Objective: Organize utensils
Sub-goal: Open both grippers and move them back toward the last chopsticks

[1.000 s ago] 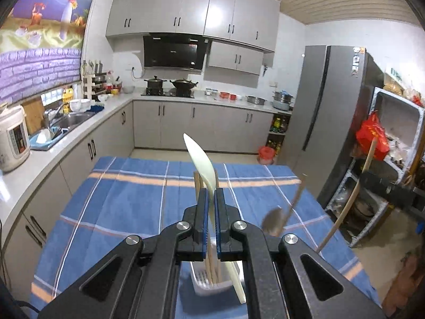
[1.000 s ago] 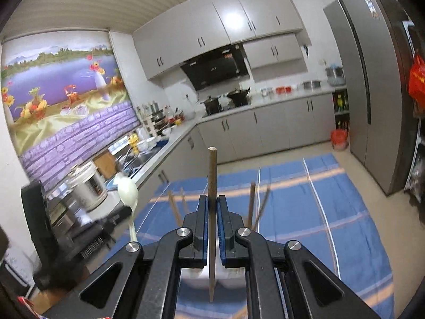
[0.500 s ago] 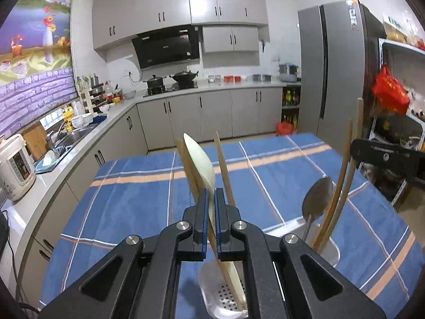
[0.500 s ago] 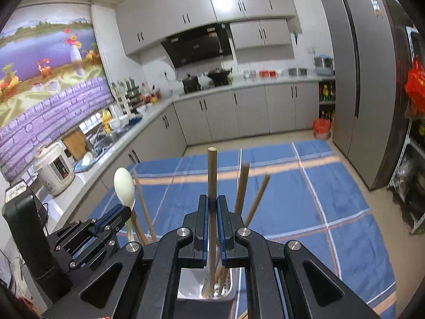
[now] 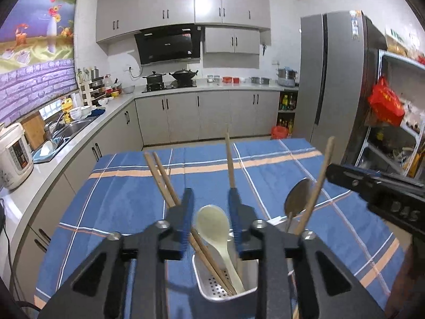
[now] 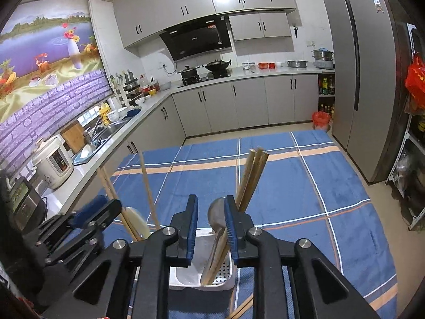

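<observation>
Standing in caddy (image 5: 209,289): one pale spoon (image 5: 213,224), one metal spoon (image 5: 296,199), several wooden chopsticks (image 5: 162,183).
Chopstick count: left view shows four sticks, two crossed at left, one upright, one leaning beside the metal spoon; right view shows a bundle (image 6: 252,180) at right and three thin sticks at left; exact total cannot be told.
Caddy: white plastic walls, perforated floor, sits on cloth (image 5: 127,202) directly beneath both grippers.
Cloth: blue, soft nap, white and orange stripes, covers the table.
Pale spoon: smooth, oval bowl up, handle down in the caddy's left compartment.
Metal spoon: grey, shiny, bowl up, in the other compartment with the bundle.
Left gripper (image 5: 209,207): black arms, blue ribbed pads; jaws wide apart, holding nothing; pale spoon sits between them without touching; crossed chopsticks pass behind the left pad (image 5: 187,212).
Right gripper (image 6: 211,218): same build; jaws apart, gripping nothing; metal spoon and bundle lie close against the right pad (image 6: 229,220), contact cannot be told.
</observation>
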A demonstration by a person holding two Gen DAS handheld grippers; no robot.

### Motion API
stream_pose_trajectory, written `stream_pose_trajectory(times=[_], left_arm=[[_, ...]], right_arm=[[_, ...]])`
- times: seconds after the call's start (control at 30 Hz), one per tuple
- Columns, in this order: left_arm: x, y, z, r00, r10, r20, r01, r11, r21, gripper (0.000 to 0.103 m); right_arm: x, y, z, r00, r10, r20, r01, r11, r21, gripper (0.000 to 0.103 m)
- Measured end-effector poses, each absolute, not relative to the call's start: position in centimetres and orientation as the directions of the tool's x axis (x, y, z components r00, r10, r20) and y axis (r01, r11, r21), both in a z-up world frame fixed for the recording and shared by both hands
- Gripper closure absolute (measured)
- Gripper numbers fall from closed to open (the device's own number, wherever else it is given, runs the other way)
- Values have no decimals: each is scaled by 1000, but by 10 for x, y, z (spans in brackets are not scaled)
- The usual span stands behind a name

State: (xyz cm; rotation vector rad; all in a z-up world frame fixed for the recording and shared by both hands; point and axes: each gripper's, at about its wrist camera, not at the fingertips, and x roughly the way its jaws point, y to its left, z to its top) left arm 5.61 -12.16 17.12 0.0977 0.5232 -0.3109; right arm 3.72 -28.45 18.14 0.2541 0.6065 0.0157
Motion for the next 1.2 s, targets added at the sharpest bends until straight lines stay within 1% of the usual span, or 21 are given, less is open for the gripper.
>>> stream_pose_trajectory(times=[0.13,0.17,0.2,0.23,0.27,0.33,0.37,0.4,0.43,0.5,0.53,0.57,0.63,0.77,0.8,1.0,1.2], left_arm=[[30,-104,188,833,-268,-485,298,954,-15,75],[22,-99,190,835,-268,-481,294,955,-22,75],[15,-94,192,836,-266,-480,289,957,-26,72],[9,-89,193,836,-262,-481,284,958,-28,67],[0,-83,192,835,-257,-487,277,960,-32,65],[-14,-70,185,827,-238,-509,253,967,-40,61],[-17,-65,181,821,-229,-523,244,969,-41,61],[-23,-58,171,802,-217,-556,234,971,-42,61],[-27,-53,163,787,-212,-580,231,972,-43,61],[-35,-43,141,745,-187,-640,213,976,-37,61],[-38,-39,134,733,-175,-658,203,979,-34,61],[-42,-35,124,715,-163,-680,191,981,-35,61],[-52,-27,103,666,-167,-727,176,982,-65,61],[-68,-20,77,606,-180,-775,158,982,-104,61],[-71,-19,72,597,-180,-781,157,982,-107,61],[-86,-23,63,598,-175,-782,171,981,-88,61],[-83,-28,64,590,-207,-781,189,975,-116,61]], right_arm=[[27,-286,187,831,98,-548,53,966,254,80],[23,-287,189,834,101,-542,53,964,261,77],[17,-289,191,838,106,-536,51,961,271,71],[9,-291,191,840,110,-531,49,960,277,68],[1,-294,189,840,110,-532,50,960,277,65],[-15,-295,177,821,111,-560,62,958,281,65],[-23,-296,164,796,130,-591,65,953,296,64],[-28,-295,150,768,159,-621,59,947,315,65],[-31,-292,133,730,187,-658,61,940,335,65],[-40,-277,89,620,234,-749,46,942,332,82],[-41,-272,78,588,243,-771,41,943,329,84],[-44,-263,61,544,257,-799,31,945,325,84],[-45,-256,43,506,260,-823,23,949,314,84],[-40,-247,29,473,243,-847,26,957,289,85],[-37,-244,26,458,208,-864,32,968,250,86],[-29,-235,29,441,132,-888,40,985,166,87],[-9,-221,30,425,99,-900,43,991,129,87]])
